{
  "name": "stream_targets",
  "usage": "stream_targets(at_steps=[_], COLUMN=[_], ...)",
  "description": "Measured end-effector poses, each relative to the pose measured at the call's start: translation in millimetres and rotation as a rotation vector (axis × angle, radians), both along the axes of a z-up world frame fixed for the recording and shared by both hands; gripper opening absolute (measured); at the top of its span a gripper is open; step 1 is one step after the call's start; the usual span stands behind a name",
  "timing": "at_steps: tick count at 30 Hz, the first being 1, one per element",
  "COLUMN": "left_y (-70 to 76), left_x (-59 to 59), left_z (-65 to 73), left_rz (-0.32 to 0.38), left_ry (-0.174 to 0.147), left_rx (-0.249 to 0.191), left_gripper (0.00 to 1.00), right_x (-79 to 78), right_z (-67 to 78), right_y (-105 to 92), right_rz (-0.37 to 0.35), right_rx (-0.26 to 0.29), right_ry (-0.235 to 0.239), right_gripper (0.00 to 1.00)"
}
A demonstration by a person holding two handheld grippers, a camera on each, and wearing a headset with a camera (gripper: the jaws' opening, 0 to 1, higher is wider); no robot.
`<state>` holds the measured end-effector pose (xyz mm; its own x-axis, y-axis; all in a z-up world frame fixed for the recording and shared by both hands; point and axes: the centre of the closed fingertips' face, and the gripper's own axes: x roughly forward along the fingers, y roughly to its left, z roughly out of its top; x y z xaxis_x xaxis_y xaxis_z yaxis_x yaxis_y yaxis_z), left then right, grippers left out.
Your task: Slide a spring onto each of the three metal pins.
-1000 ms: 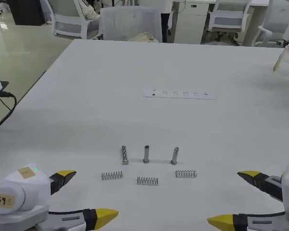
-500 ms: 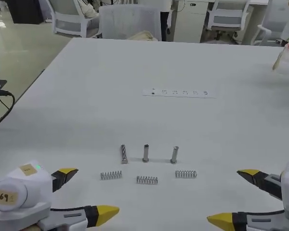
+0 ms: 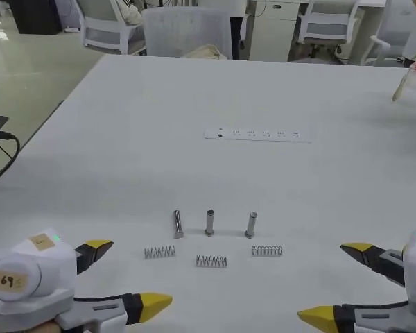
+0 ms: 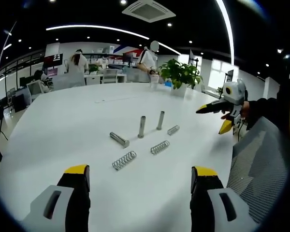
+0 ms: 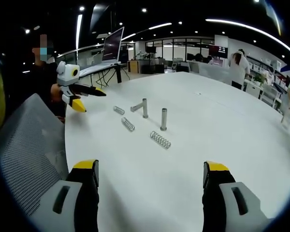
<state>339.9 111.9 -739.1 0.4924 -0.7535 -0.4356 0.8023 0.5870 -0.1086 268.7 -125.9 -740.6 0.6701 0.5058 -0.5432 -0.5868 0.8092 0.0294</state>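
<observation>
Both tools wide open, nothing held: left gripper point(image 3: 130, 274) and right gripper point(image 3: 333, 283) at the near edge of the table point(image 3: 194, 104). Three springs point(image 3: 211, 261) lie flat ahead, between the two. Three pins point(image 3: 209, 222) in a row just beyond the springs, not touching them. Two stand upright; the one nearest the left gripper lies on its side.

left hand-held gripper point(image 3: 139, 272) spread, right hand-held gripper point(image 3: 322, 282) spread
</observation>
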Motion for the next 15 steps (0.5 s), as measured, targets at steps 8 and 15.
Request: stream_targets(at_steps=[8, 15], left_y=[-0.5, -3.0], left_x=[3.3, 12.4], left_z=[3.6, 10.1], left_rz=[0.005, 0.014], left_ry=[-0.002, -0.013], left_rx=[-0.008, -0.008], left_gripper=[0.82, 0.8], right_x=[0.2, -0.4], right_z=[1.7, 1.3], right_y=[-0.1, 0.5], right_rz=[0.002, 0.004], right_rx=[-0.004, -0.005], right_ry=[0.0, 0.001], right_gripper=[0.88, 0.88])
